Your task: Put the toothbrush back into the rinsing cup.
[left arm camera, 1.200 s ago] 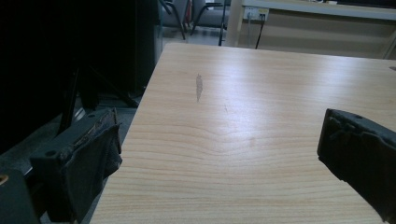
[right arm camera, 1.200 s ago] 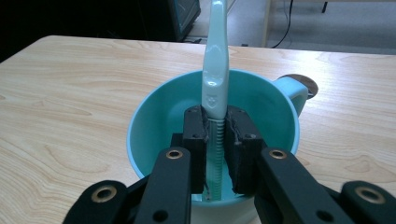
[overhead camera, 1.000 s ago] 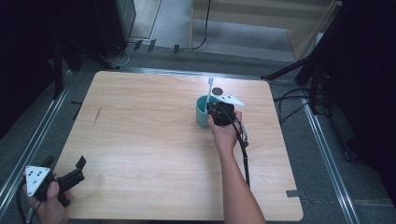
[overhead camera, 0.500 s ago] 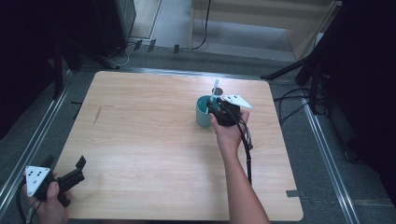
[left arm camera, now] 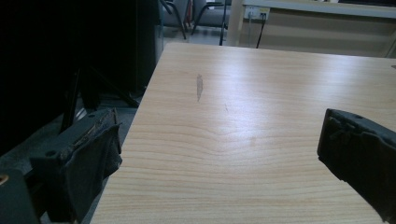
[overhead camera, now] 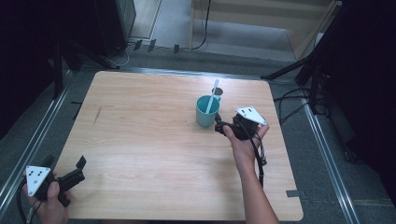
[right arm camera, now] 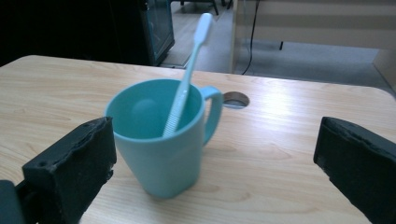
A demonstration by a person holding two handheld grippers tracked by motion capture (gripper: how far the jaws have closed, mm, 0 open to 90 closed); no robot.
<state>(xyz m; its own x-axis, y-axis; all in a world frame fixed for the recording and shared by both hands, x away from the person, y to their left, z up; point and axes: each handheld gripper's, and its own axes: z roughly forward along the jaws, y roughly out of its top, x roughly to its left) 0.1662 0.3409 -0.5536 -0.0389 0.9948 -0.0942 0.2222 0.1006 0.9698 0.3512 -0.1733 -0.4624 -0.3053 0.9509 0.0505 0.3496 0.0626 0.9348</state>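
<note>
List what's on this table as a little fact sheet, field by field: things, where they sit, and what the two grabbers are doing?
Cup: teal mug, upright on the wooden table
Inside cup: pale toothbrush, leaning on the rim
Right gripper: beside the mug, jaws just opened wide, holding nothing
Left gripper: at the table's near left corner, jaws open, holding nothing
Table hole: round cable port behind the mug

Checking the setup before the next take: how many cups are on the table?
1. A teal cup stands on the wooden table, right of centre toward the far edge, with a toothbrush leaning inside. Nothing on the table could hide another.
</note>
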